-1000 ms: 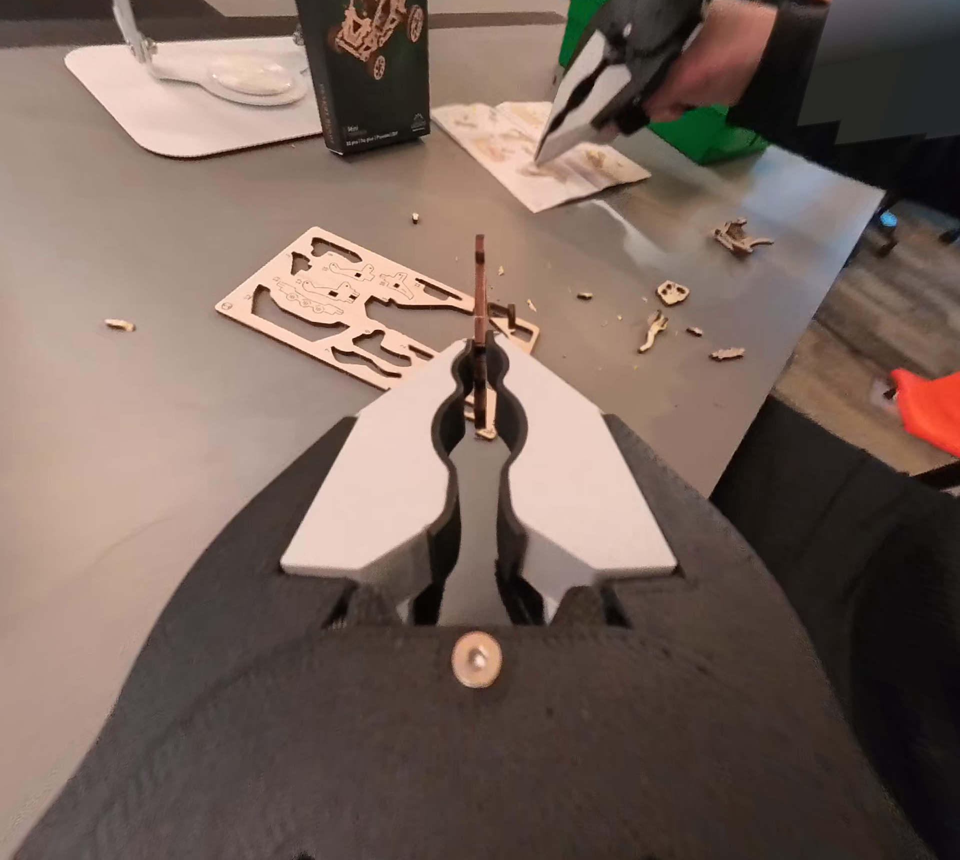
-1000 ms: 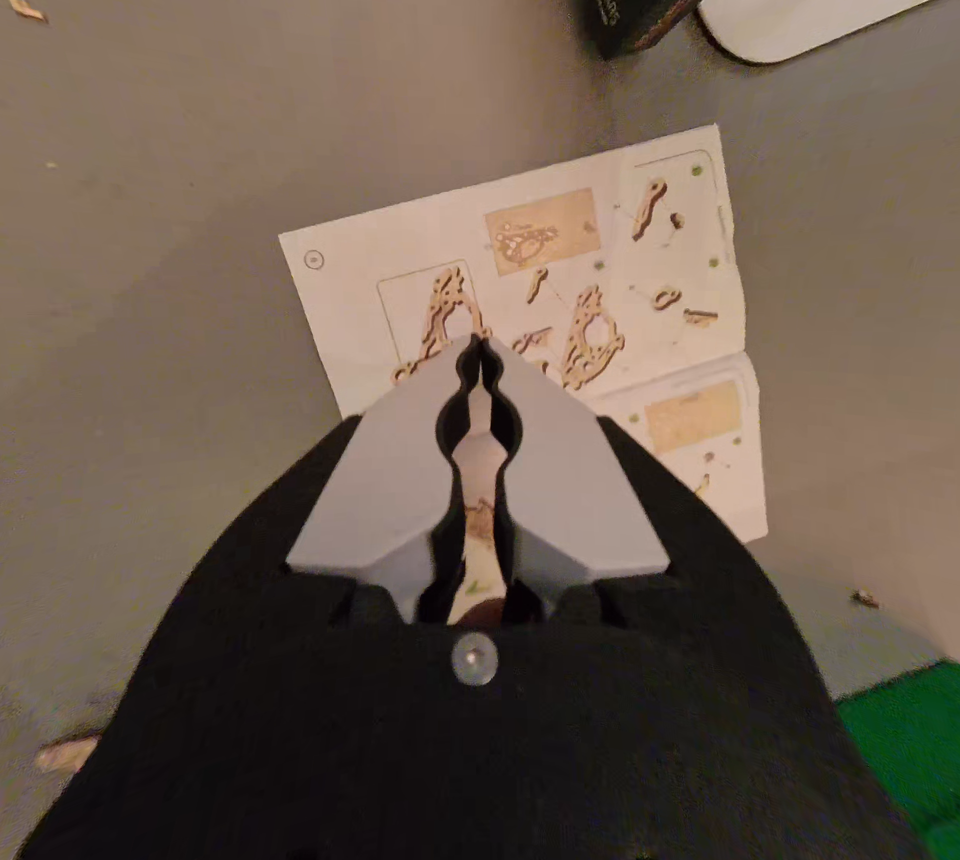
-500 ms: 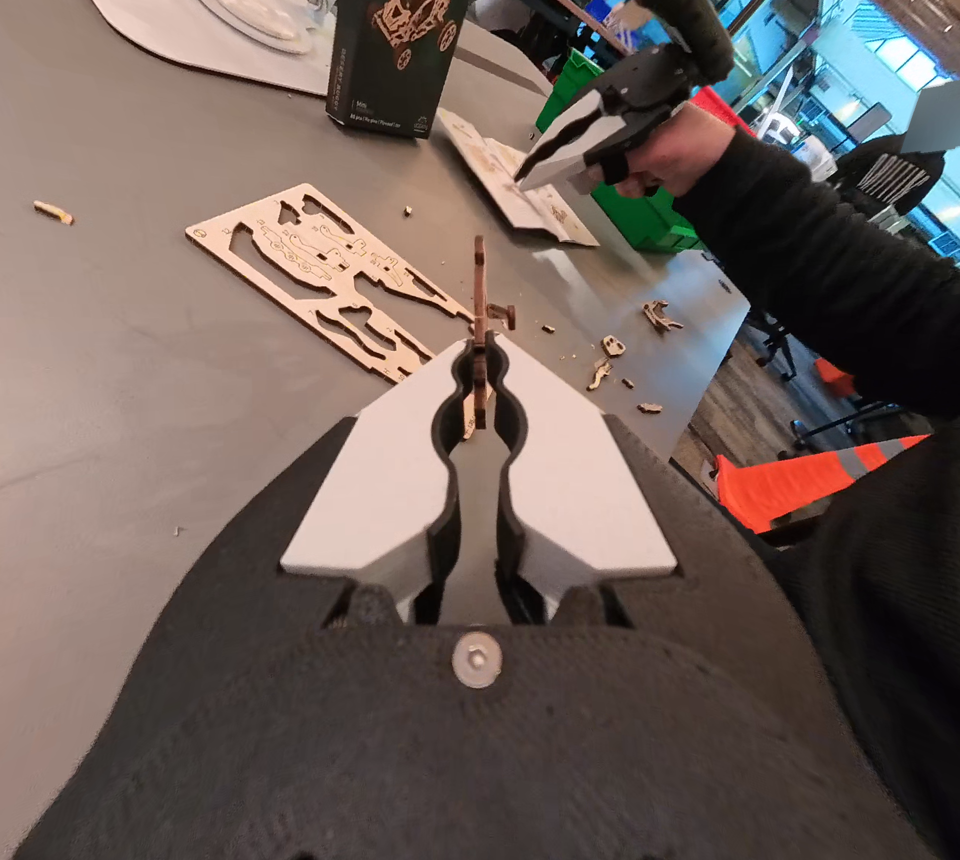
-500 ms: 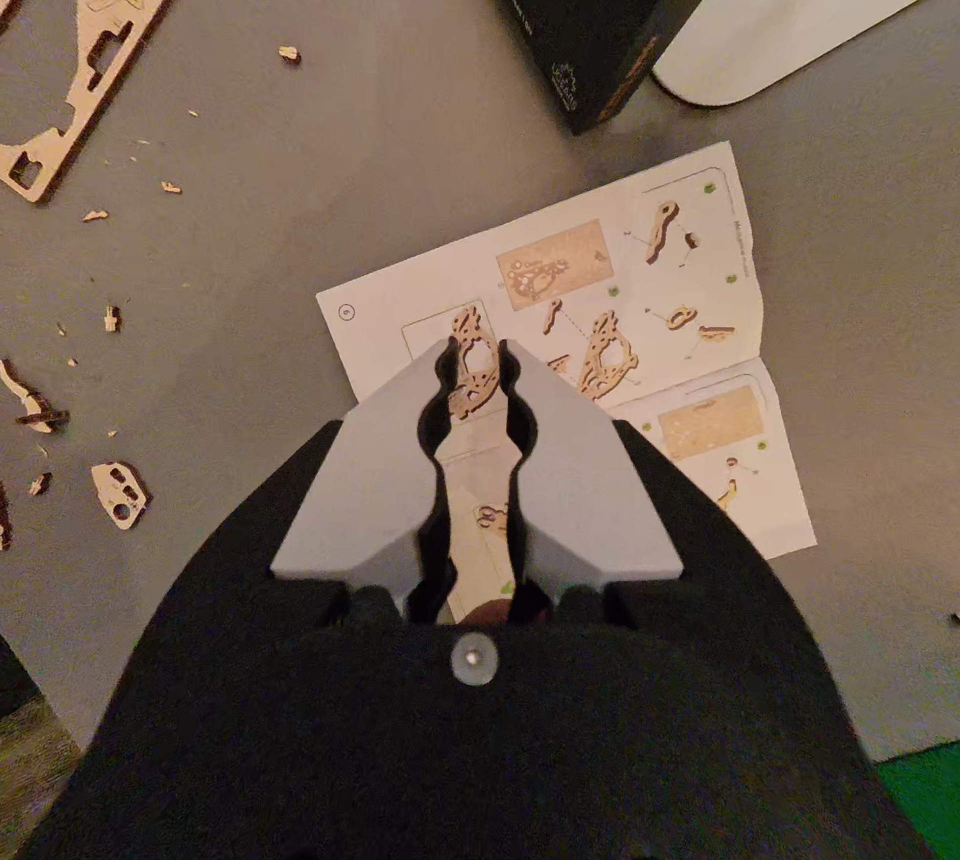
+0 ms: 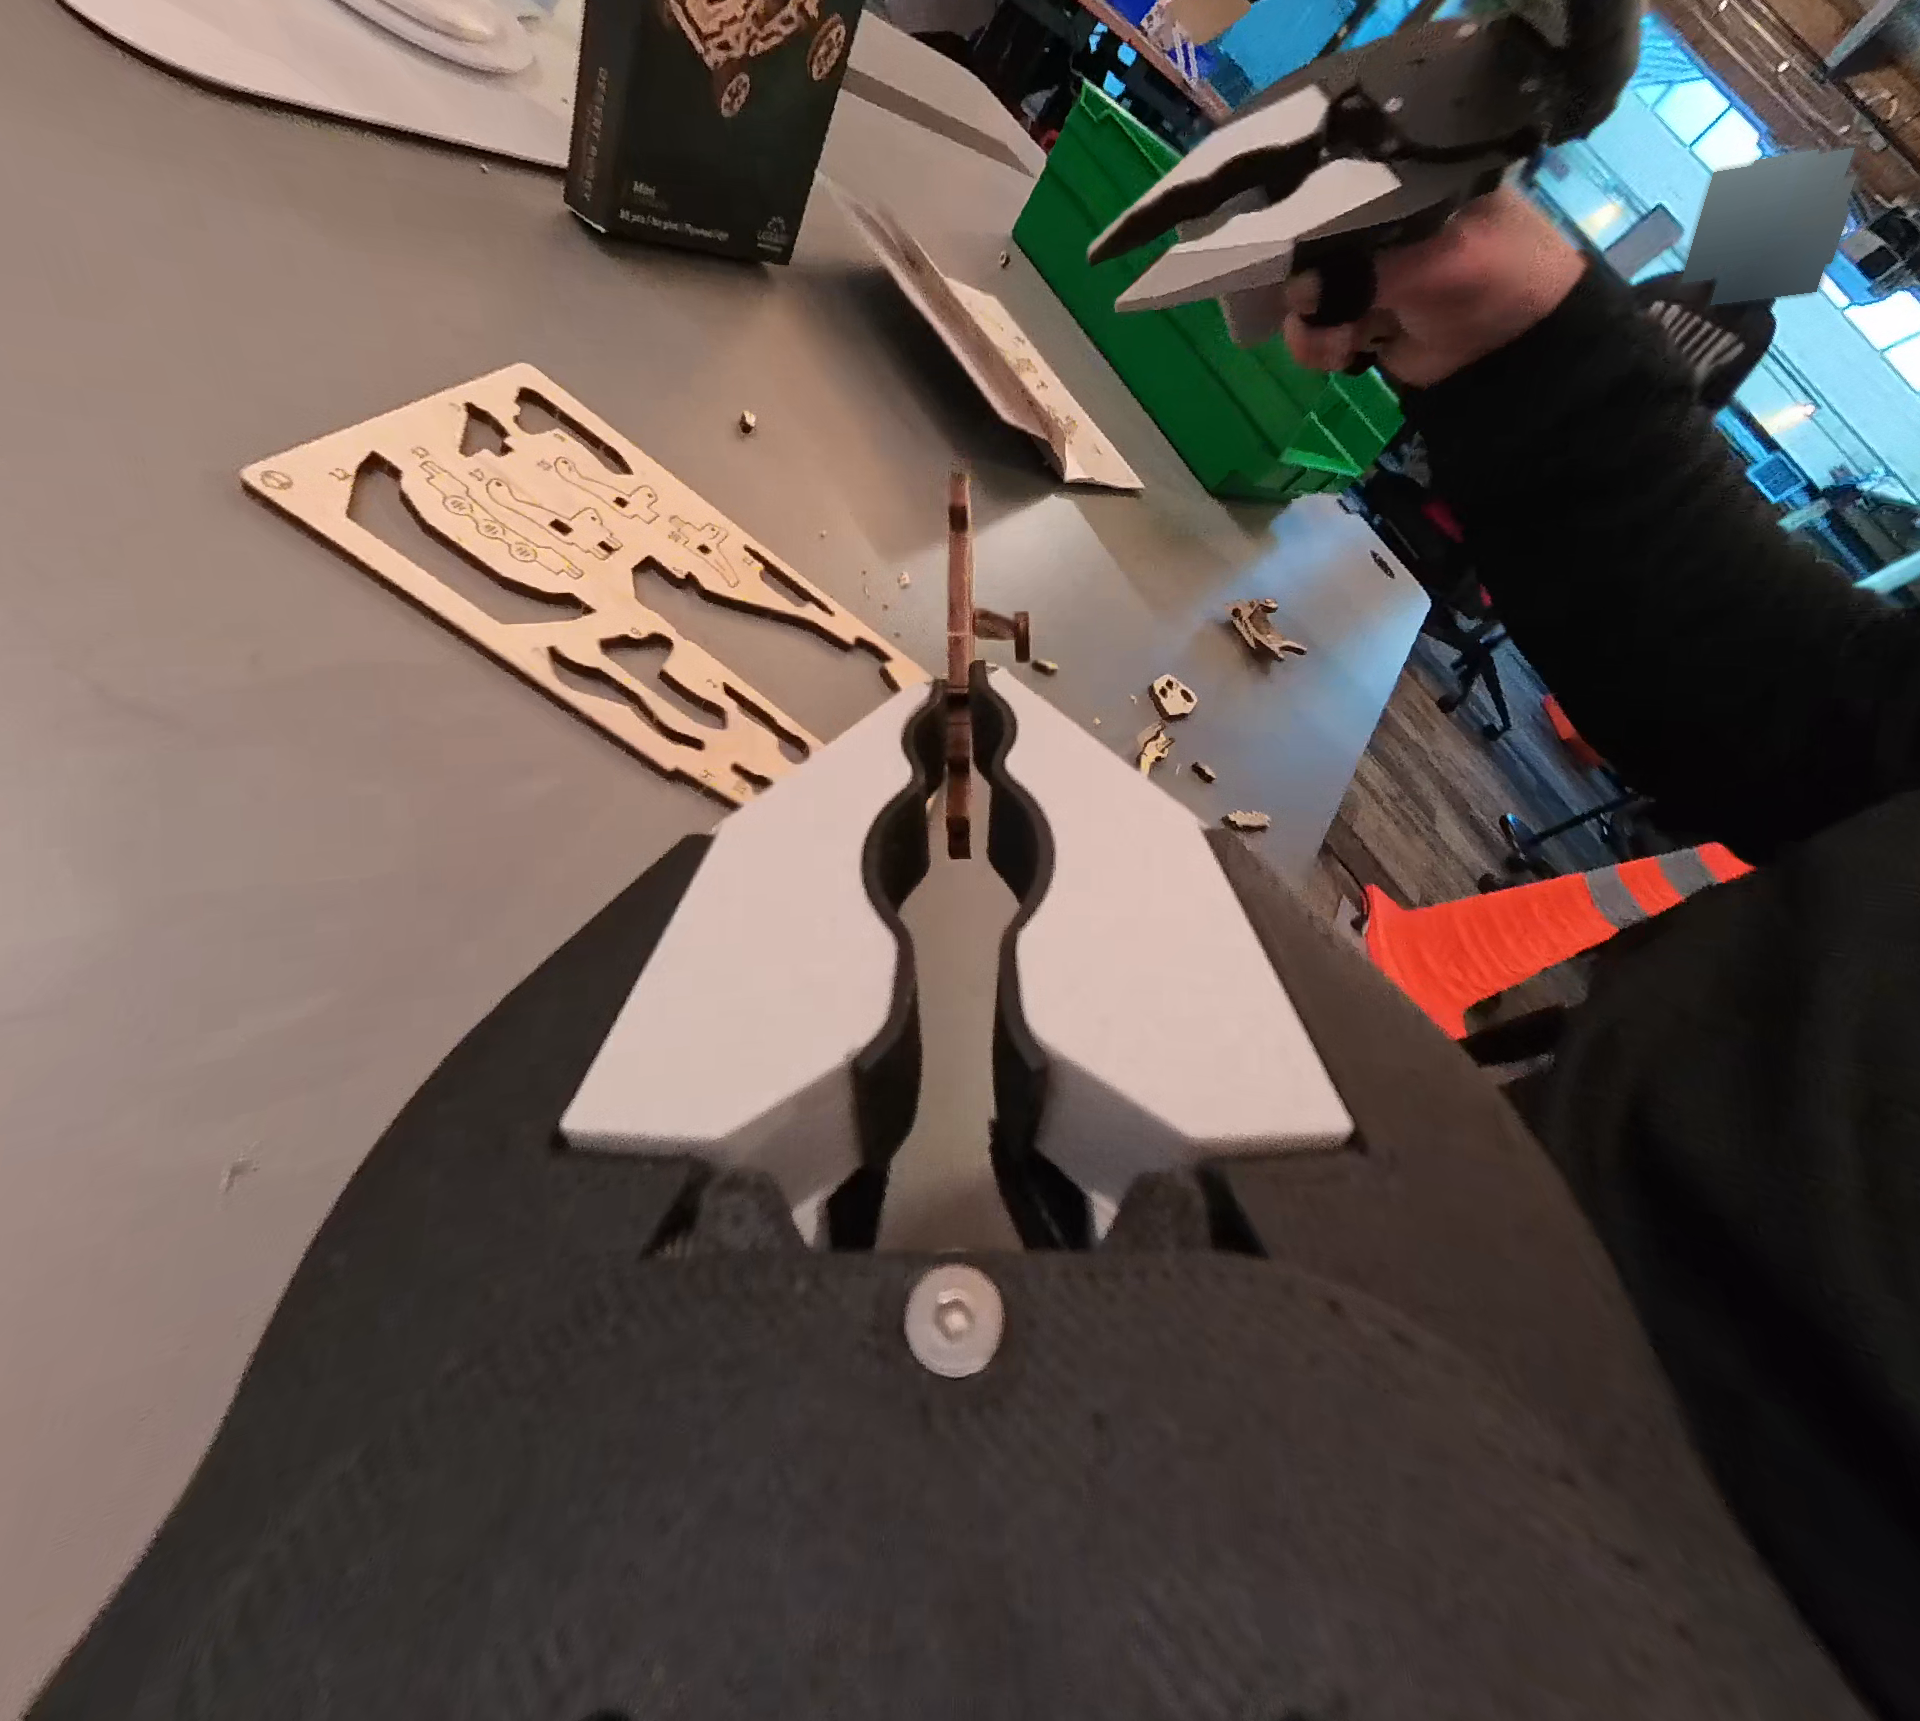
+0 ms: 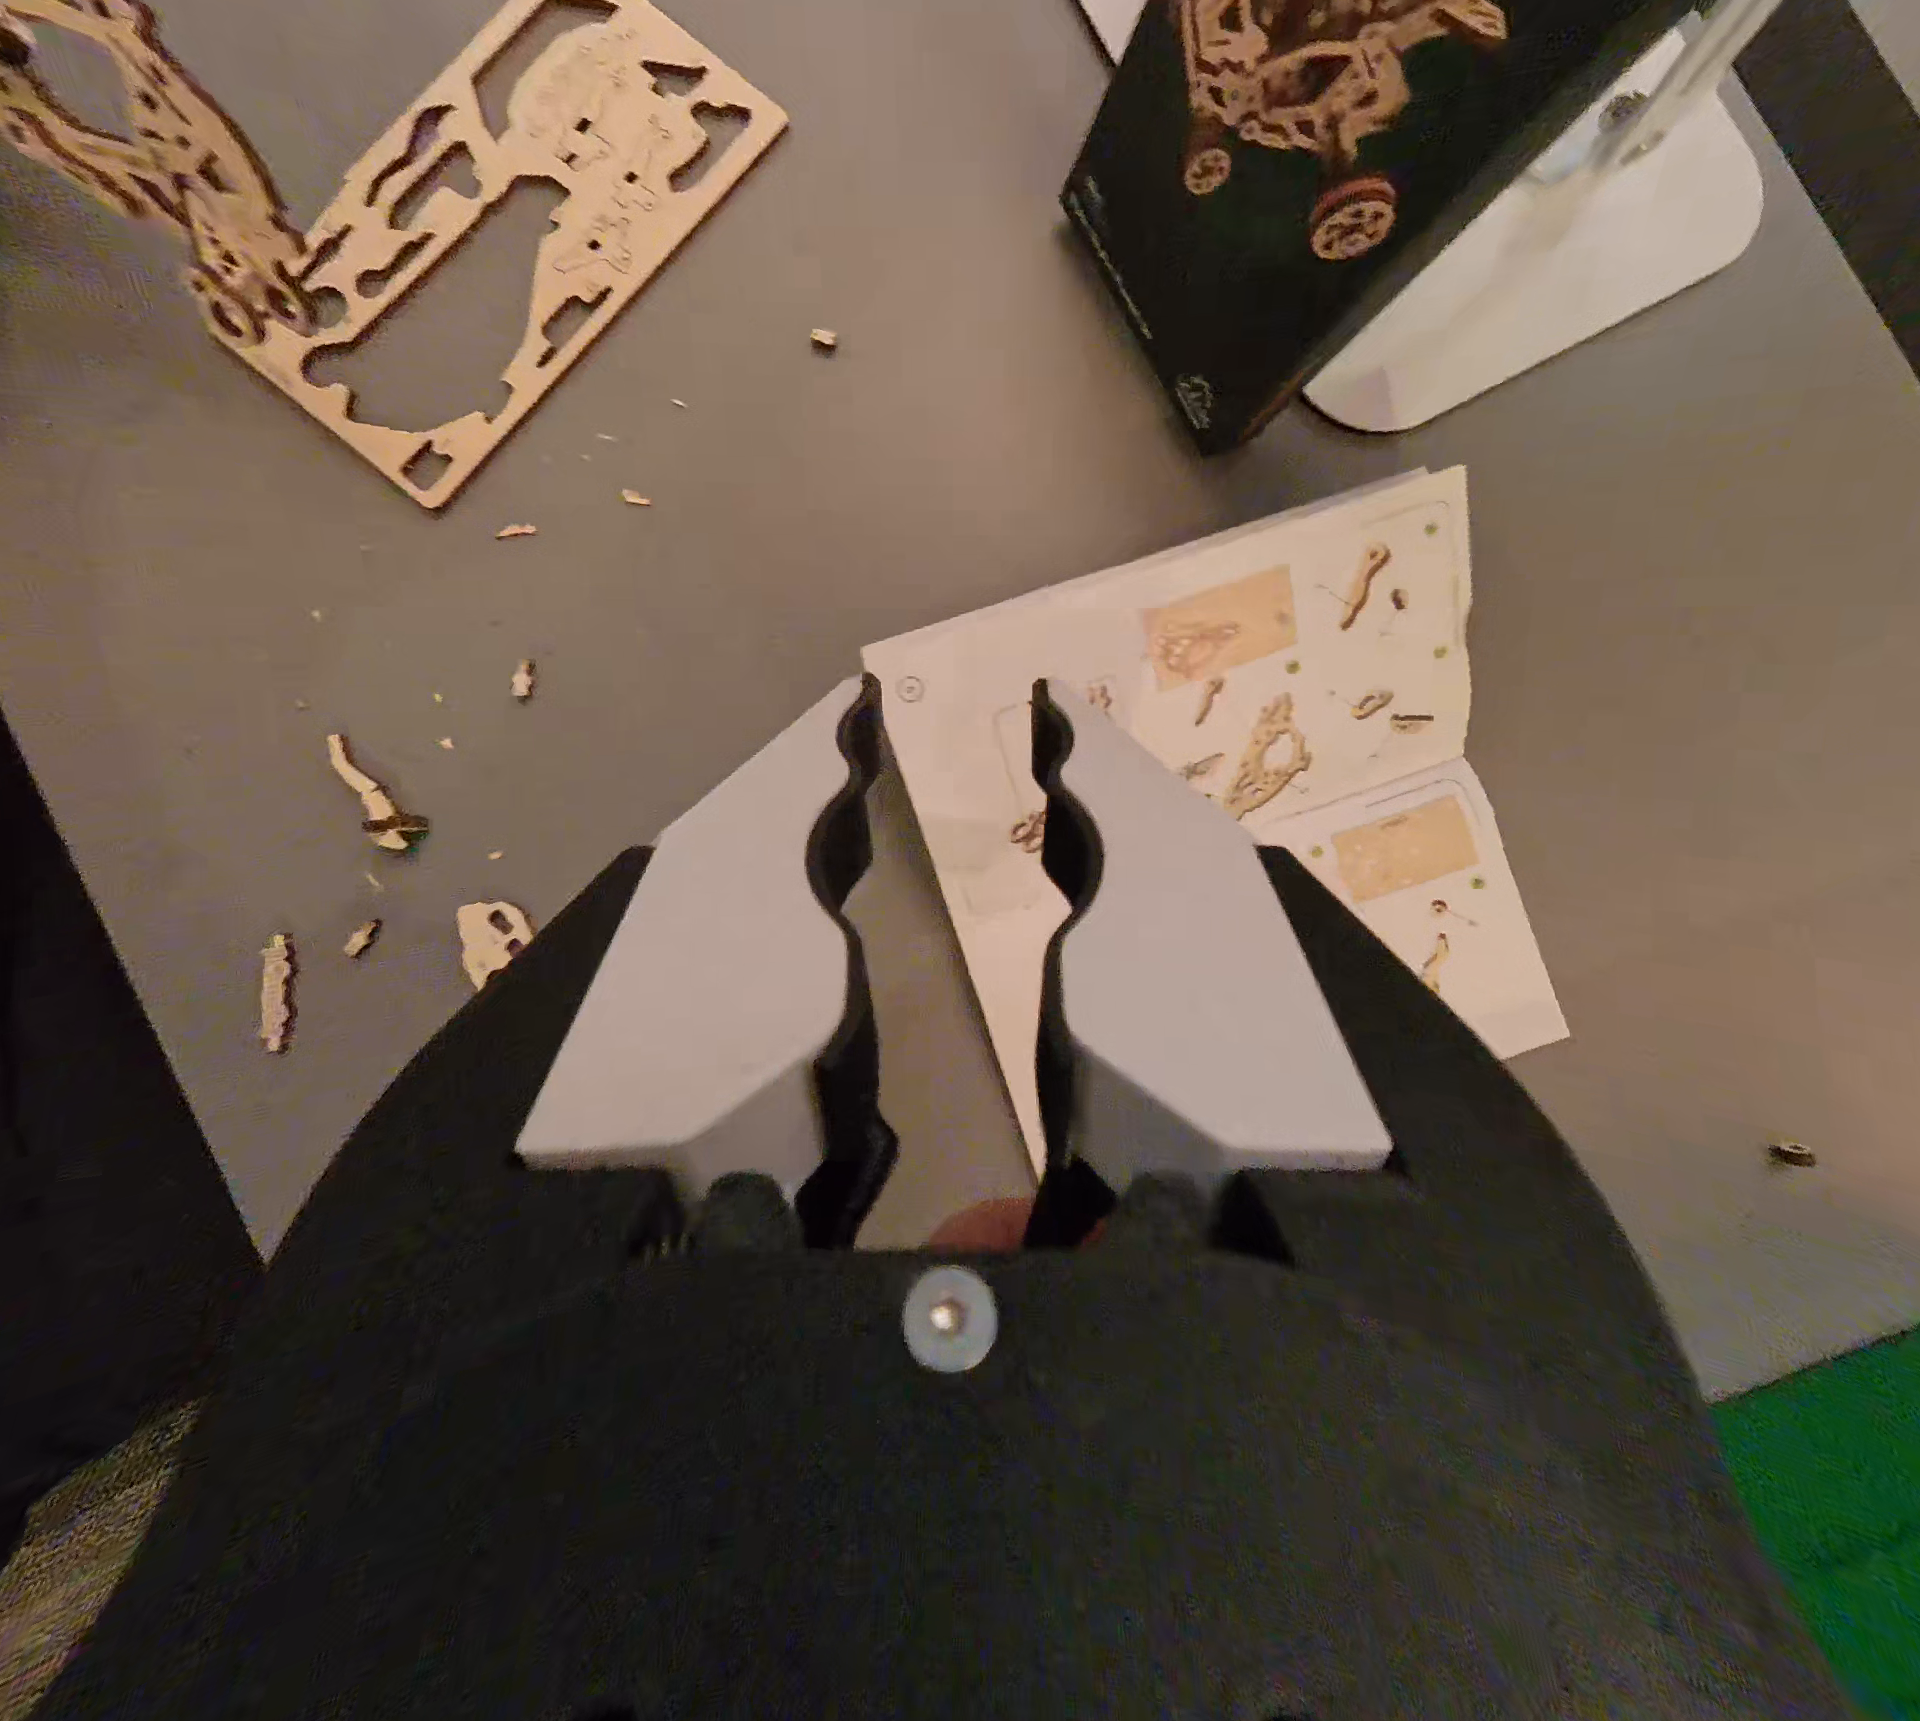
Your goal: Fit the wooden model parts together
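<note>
1. The left tool (image 5: 957, 695) has a broad black body with a rough, grainy texture.
2. Its two fingers (image 5: 769, 923) are light grey, flat-topped wedges, lined on the inner side with wavy black pads.
3. A round silver screw (image 5: 954, 1322) sits in the body's middle, behind the fingers.
4. The right tool (image 6: 951, 695) has the same build: black body, grey wedge fingers (image 6: 1174, 944), wavy black pads, one silver screw (image 6: 950, 1316).
5. The person's sleeve (image 5: 1621, 549) is black.

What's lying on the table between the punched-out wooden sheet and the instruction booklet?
Between the wooden sheet and the booklet, only bare grey table with tiny wood crumbs; the right wrist view shows it.
</note>
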`<state>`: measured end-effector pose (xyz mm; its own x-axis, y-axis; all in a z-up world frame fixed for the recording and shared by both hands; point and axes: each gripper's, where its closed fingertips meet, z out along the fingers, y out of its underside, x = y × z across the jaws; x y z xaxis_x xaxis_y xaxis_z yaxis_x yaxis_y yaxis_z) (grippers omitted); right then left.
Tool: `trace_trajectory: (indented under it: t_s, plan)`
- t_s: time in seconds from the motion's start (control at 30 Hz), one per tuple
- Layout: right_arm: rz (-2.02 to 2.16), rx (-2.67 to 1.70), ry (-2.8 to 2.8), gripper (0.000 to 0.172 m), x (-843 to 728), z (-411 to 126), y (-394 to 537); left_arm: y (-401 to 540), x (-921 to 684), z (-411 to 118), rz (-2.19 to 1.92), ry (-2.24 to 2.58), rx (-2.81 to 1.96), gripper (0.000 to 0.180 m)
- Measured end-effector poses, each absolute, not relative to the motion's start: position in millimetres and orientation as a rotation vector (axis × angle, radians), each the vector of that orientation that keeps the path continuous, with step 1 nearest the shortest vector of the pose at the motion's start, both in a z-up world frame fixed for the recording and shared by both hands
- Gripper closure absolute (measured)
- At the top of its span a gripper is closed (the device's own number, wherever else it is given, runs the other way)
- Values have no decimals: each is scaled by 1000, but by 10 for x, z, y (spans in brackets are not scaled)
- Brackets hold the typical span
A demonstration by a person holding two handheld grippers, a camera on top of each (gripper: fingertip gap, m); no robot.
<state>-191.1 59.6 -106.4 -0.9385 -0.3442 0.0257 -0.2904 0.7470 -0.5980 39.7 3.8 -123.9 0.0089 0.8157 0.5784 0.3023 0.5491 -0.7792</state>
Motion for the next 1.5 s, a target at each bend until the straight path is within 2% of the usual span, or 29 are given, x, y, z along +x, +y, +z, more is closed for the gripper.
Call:
trace_trajectory:
  t_s: [0.43, 0.7, 0.83, 0.97, 1.07, 1.13, 1.17, 1.27, 1.37, 1.5]
  plan:
    - [-971, -598, 2635, 146, -1067, -1083, 890, 552, 571, -1626, 133, -1635, -1170, 178]
    - [-965, -588, 2632, 144, -930, -1169, 996, 261, 636, -1619, 333, -1719, -1246, 140]
    - [-1007, -553, 2617, 145, -941, -1116, 1072, -3, 618, -1476, 539, -1720, -1382, 143]
    - [-1038, -516, 2608, 145, -916, -1096, 1161, -441, 444, -1630, 714, -1861, -1584, 139]
    - [-1068, -486, 2627, 145, -929, -1075, 1263, -640, 204, -1683, 704, -1939, -1545, 121]
    - [-1085, -459, 2637, 146, -950, -1062, 1360, -693, 132, -1829, 654, -2044, -1576, 103]
    - [-1094, -442, 2644, 146, -969, -1058, 1411, -705, 89, -1876, 661, -2077, -1587, 101]
    - [-1121, -374, 2652, 146, -1040, -1048, 1562, -701, -9, -2019, 688, -2137, -1651, 102]
    - [-1147, -317, 2657, 147, -1111, -1044, 1695, -726, -93, -2008, 702, -2146, -1626, 124]
    - [-1171, -269, 2663, 148, -1184, -1047, 1832, -782, -165, -2004, 689, -2134, -1638, 132]
